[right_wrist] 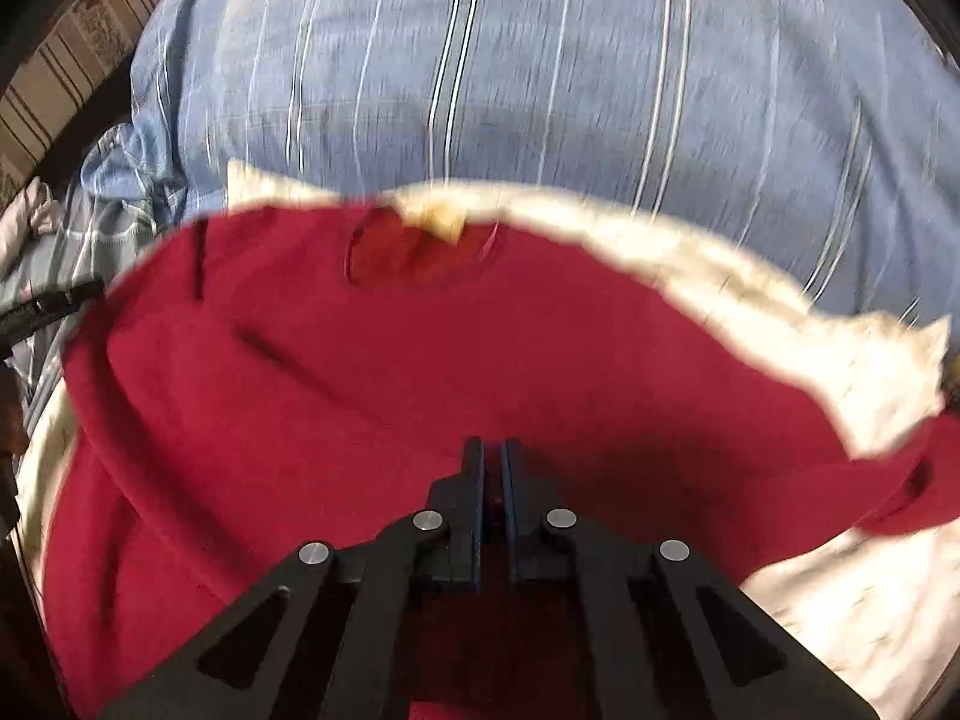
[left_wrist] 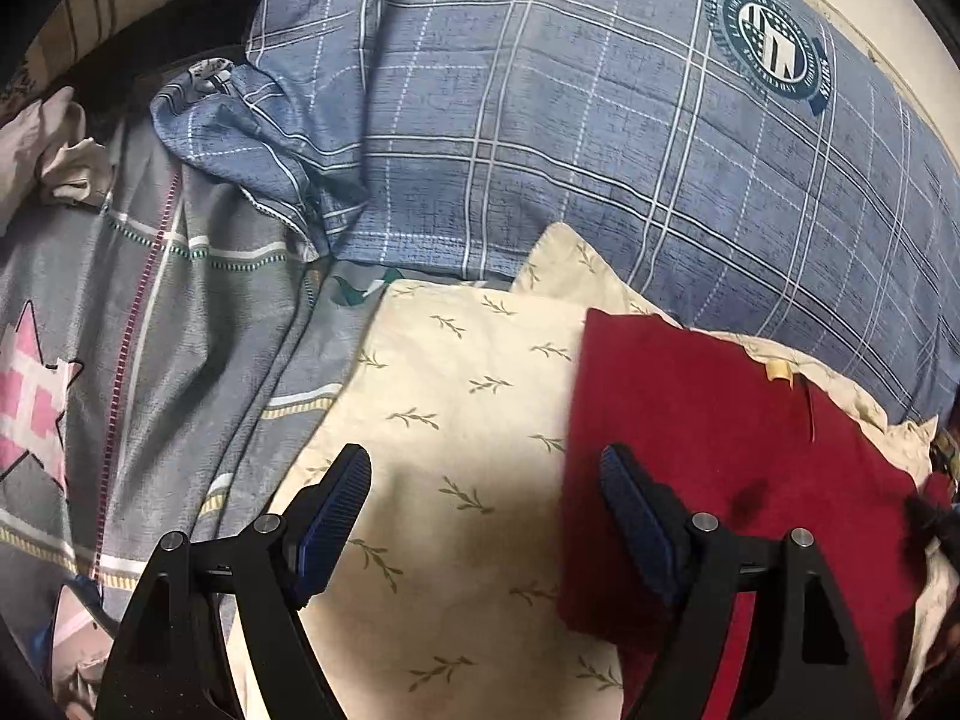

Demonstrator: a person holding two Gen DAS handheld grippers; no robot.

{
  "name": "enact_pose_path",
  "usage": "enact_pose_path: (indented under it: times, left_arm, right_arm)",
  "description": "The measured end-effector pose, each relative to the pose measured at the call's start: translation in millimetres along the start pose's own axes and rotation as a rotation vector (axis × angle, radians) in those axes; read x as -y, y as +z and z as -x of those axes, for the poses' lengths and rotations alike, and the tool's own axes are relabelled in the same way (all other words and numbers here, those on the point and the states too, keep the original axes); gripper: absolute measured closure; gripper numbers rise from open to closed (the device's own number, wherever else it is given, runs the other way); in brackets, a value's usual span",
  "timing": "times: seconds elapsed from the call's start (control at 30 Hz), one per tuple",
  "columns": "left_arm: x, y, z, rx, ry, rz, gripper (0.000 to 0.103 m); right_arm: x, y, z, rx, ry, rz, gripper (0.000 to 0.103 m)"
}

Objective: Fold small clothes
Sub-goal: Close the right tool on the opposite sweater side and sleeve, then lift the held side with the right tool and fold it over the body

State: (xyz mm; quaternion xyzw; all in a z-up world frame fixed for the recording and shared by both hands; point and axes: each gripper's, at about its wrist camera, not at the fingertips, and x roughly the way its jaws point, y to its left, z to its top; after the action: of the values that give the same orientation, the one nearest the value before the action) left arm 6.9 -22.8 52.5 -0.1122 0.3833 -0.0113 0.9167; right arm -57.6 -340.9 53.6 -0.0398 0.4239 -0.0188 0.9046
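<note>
A small dark red garment [left_wrist: 720, 456] lies on a cream cloth with a leaf print [left_wrist: 468, 396], on the right of the left wrist view. My left gripper [left_wrist: 486, 468] is open and empty, just above the cream cloth; its right finger [left_wrist: 636, 516] is over the red garment's left edge. In the right wrist view the red garment [right_wrist: 384, 360] fills the middle, its neck opening and a pale tag [right_wrist: 438, 219] at the far side. My right gripper [right_wrist: 492, 450] is shut on a fold of the red garment, lifting it. That view is blurred.
A blue plaid quilt [left_wrist: 600, 120] lies behind the cloth and also shows in the right wrist view [right_wrist: 540, 90]. A grey bedsheet with a pink star [left_wrist: 120, 330] lies on the left, with crumpled pale clothes [left_wrist: 54, 150] at the far left.
</note>
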Motion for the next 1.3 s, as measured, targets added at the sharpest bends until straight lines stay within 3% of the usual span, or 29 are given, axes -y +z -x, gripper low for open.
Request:
enact_pose_path:
  times: [0.1,0.2,0.27,0.43,0.47,0.53,0.6,0.63,0.67,0.7,0.73,0.8,0.87,0.93,1.03,1.07,1.1,1.13,1.17,1.2,1.3]
  left_arm:
    - [1.6,1.6,-3.5,0.003,-0.006,-0.008,0.024]
    - [3.2,1.0,-4.6,-0.002,-0.004,-0.02,0.024]
    - [4.2,0.5,-5.2,-0.011,-0.01,-0.029,0.024]
    - [13.9,-1.3,-14.0,-0.045,-0.004,-0.075,0.024]
    - [16.6,-2.2,-17.3,-0.058,-0.001,-0.086,0.024]
    - [22.6,-4.4,-22.9,-0.086,0.003,-0.11,0.024]
    - [26.5,-4.3,-23.4,-0.084,-0.002,-0.127,0.024]
    - [28.3,-3.9,-23.0,-0.079,0.0,-0.137,0.024]
    - [29.5,-3.8,-23.0,-0.075,0.007,-0.148,0.024]
    - [30.2,-3.8,-23.9,-0.074,0.022,-0.163,0.024]
    - [30.3,-4.8,-25.3,-0.078,0.034,-0.173,0.024]
    - [28.3,-6.4,-30.3,-0.098,0.063,-0.177,0.024]
    - [22.2,-4.6,-35.2,-0.124,0.091,-0.162,0.024]
    - [11.7,1.3,-35.4,-0.123,0.103,-0.123,0.024]
    - [0.6,10.3,-31.6,-0.097,0.106,-0.075,0.024]
    - [-3.3,12.9,-30.3,-0.088,0.112,-0.059,0.024]
    - [-6.3,13.9,-29.4,-0.082,0.114,-0.05,0.024]
    - [-9.3,15.2,-27.8,-0.074,0.113,-0.039,0.024]
    - [-12.2,16.1,-26.1,-0.067,0.111,-0.028,0.024]
    - [-14.8,17.1,-24.2,-0.058,0.109,-0.018,0.024]
    - [-24.2,18.7,-18.0,-0.029,0.096,0.015,0.024]
  right_arm:
    - [16.1,20.8,30.2,0.121,-0.056,-0.031,0.098]
    - [25.4,25.9,28.8,0.104,-0.04,-0.043,0.098]
    - [28.3,25.8,21.1,0.092,-0.154,-0.018,0.098]
    - [61.2,29.5,12.5,0.12,-0.332,-0.098,0.098]
    - [67.8,30.0,6.6,0.104,-0.312,-0.129,0.098]
    - [78.8,28.7,-8.8,0.033,-0.26,-0.201,0.089]
    - [72.5,29.6,-7.0,0.032,-0.279,-0.21,0.077]
    - [65.6,30.5,-1.6,0.059,-0.258,-0.203,0.066]
    - [52.6,34.5,4.5,0.099,-0.191,-0.185,0.059]
    - [37.7,39.2,7.8,0.12,-0.112,-0.157,0.043]
    - [18.8,46.1,6.4,0.127,-0.014,-0.116,0.038]
    - [-28.6,63.7,-3.5,0.127,0.159,-0.021,0.039]
    - [-71.5,82.2,-18.0,0.126,0.265,0.072,0.038]
    - [-110.4,102.1,-37.8,0.117,0.328,0.171,0.033]
    - [-141.0,125.7,-71.7,0.061,0.394,0.221,0.031]
    - [-149.9,132.1,-86.0,0.024,0.414,0.234,0.032]
    - [-156.3,136.2,-98.4,-0.013,0.413,0.245,0.043]
    - [-161.3,138.5,-107.2,-0.047,0.42,0.254,0.087]
    - [-167.4,141.5,-115.7,-0.09,0.431,0.277,0.094]
    - [-171.7,139.6,-118.5,-0.097,0.427,0.293,0.094]
    - [-187.9,140.7,-116.5,-0.057,0.466,0.311,0.095]
